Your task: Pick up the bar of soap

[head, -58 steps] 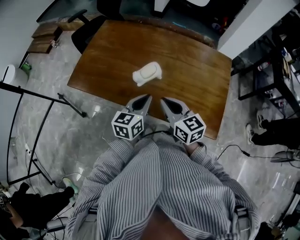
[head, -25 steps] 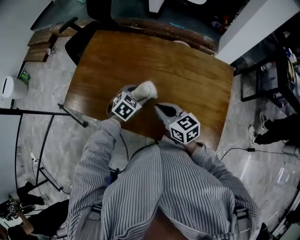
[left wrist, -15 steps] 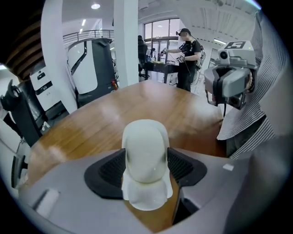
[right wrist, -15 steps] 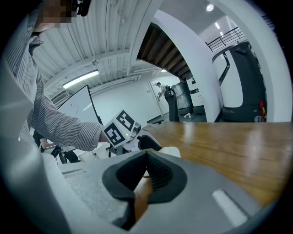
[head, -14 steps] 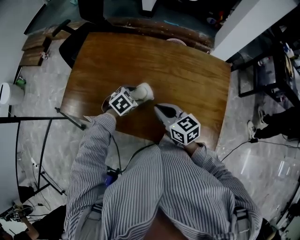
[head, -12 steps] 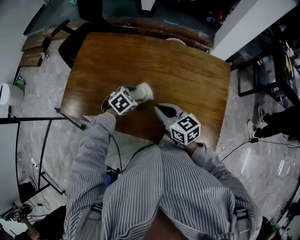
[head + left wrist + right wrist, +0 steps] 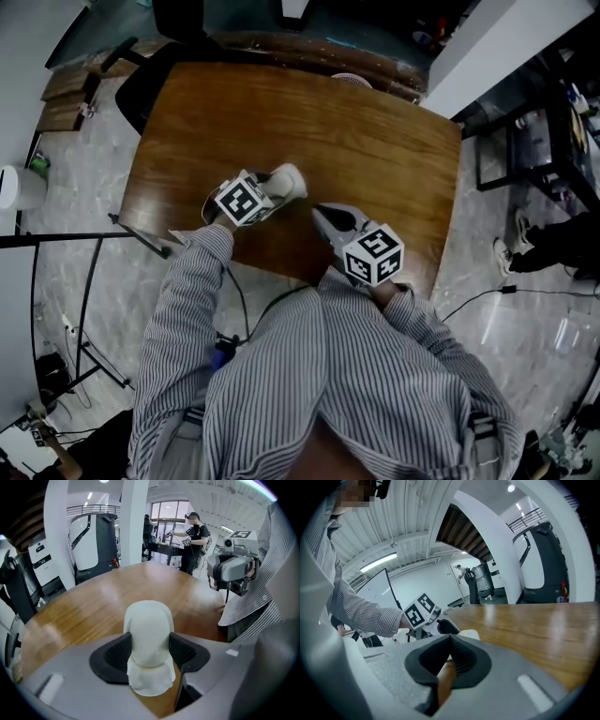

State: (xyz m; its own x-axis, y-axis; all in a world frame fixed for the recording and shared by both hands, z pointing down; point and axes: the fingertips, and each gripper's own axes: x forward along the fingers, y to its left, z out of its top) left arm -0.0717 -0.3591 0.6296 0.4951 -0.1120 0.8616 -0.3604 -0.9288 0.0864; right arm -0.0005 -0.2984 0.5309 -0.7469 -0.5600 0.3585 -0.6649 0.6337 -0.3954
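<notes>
The white bar of soap (image 7: 287, 180) lies on the brown wooden table (image 7: 366, 131), left of its middle. My left gripper (image 7: 273, 191) is around it. In the left gripper view the soap (image 7: 149, 625) stands between both black pads (image 7: 115, 654), and the closing jaws touch its two sides. It still seems to rest on the table (image 7: 93, 606). My right gripper (image 7: 321, 212) hovers near the table's front edge, to the right of the soap, its jaws (image 7: 450, 639) shut with nothing in them. The right gripper view shows the soap (image 7: 469, 633) just past its tips.
A black office chair (image 7: 155, 58) stands off the table's far left corner. Black stand legs (image 7: 89, 239) and a white bin (image 7: 13, 186) are on the floor to the left. Cables lie near the person's feet. People (image 7: 194, 531) stand far behind the table.
The left gripper moved forward from beside the right one to the soap and now holds it between its pads. Over the last second both grippers barely moved.
</notes>
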